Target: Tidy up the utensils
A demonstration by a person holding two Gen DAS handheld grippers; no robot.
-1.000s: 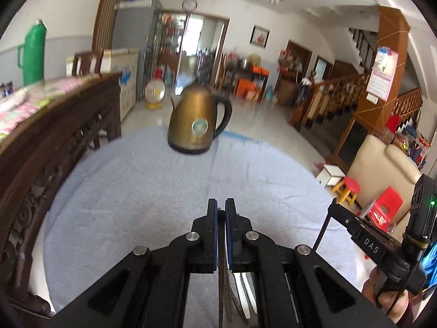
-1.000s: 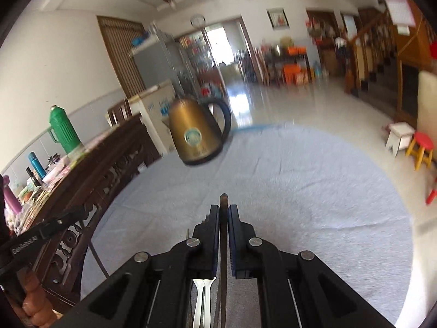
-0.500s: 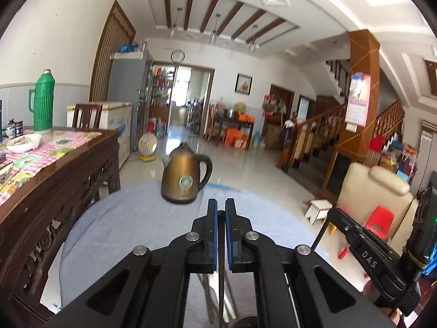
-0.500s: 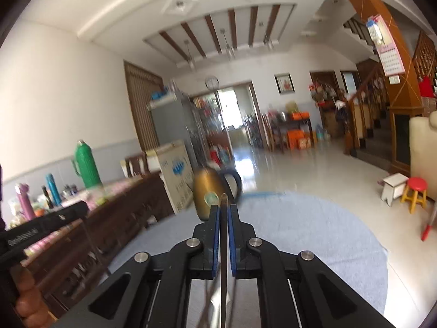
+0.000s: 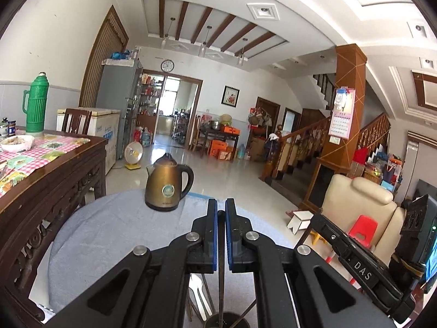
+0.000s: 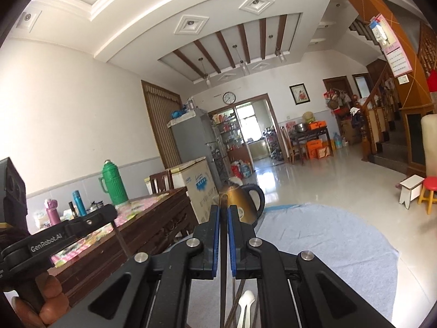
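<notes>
Two hand-held grippers are raised above a round worktop [image 5: 109,235] covered in grey cloth. The left gripper [image 5: 221,213] has its fingers clamped on a thin dark chopstick [image 5: 221,273] hanging down toward a dark round holder [image 5: 226,320]. The right gripper [image 6: 224,210] has its fingers pressed on another chopstick [image 6: 223,259]. A white spoon [image 6: 245,306] and other utensils lie below. A bronze kettle [image 5: 166,183] stands at the far edge. The step appears to be dropping chopsticks into the holder; next, each tip likely needs lining up over the opening before the fingers let go.
</notes>
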